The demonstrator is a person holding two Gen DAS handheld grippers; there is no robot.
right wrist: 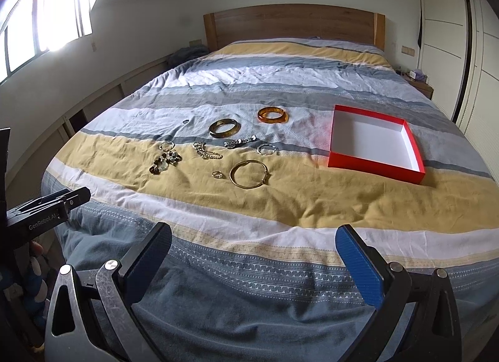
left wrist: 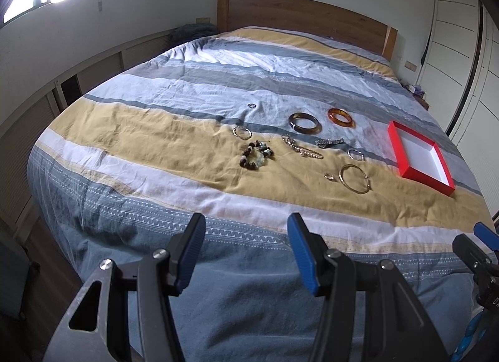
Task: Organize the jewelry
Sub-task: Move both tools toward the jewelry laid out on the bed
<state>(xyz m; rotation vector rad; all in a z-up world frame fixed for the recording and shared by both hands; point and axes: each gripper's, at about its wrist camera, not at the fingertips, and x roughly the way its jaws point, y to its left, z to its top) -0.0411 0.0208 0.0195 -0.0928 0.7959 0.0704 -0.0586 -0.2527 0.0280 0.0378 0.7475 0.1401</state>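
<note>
Both the left gripper [left wrist: 246, 253] and right gripper [right wrist: 254, 263] hang wide open and empty, jewelry [right wrist: 215, 151] well ahead.

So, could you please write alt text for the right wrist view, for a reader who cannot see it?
Jewelry lies scattered on a striped bedspread: an orange bangle, a brown bangle, a thin gold bangle, chains and beads. An empty red box sits to their right. The right claw is open in the foreground, holding nothing.
</note>
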